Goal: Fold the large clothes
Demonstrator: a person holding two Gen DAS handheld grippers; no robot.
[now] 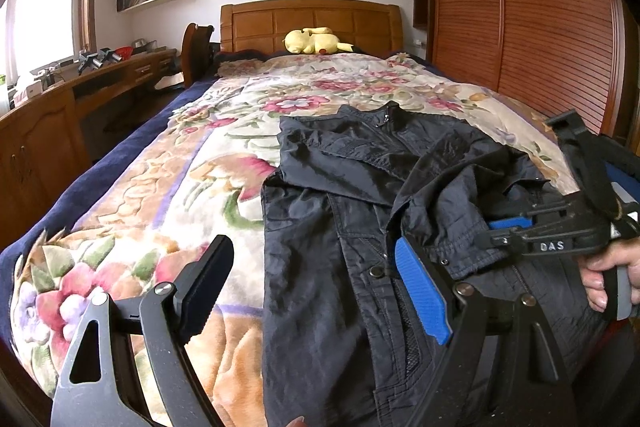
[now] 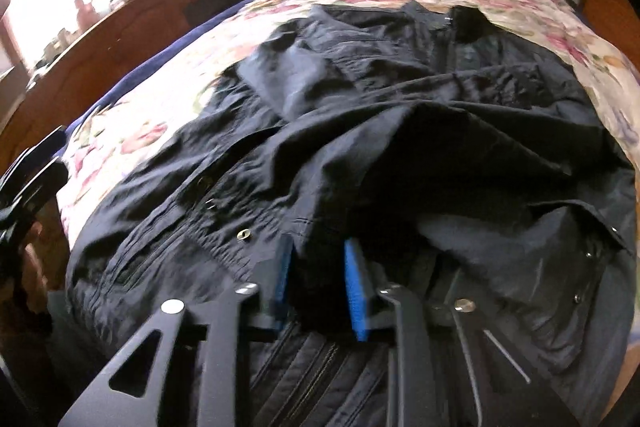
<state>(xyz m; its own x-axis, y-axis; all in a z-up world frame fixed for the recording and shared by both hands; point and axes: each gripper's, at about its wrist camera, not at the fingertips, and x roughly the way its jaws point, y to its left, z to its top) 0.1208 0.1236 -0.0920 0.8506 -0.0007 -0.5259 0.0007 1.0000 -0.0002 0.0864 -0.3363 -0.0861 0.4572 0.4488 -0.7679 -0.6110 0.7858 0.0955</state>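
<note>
Only rightward: right gripper (image 2: 318, 281) clamping jacket (image 2: 400, 147).

Bed (image 1: 132, 163) — wooden headboard (image 1: 310, 23) at the far end, navy underlayer showing along the left edge. A floral blanket (image 1: 168, 195) covers the top. Lying directly on it: a dark jacket (image 1: 340, 227), spread at the near right with collar toward the headboard, partly bunched. A yellow plush toy (image 1: 314, 41) sits by the headboard — apparently on the bedding, contact unclear.
</note>
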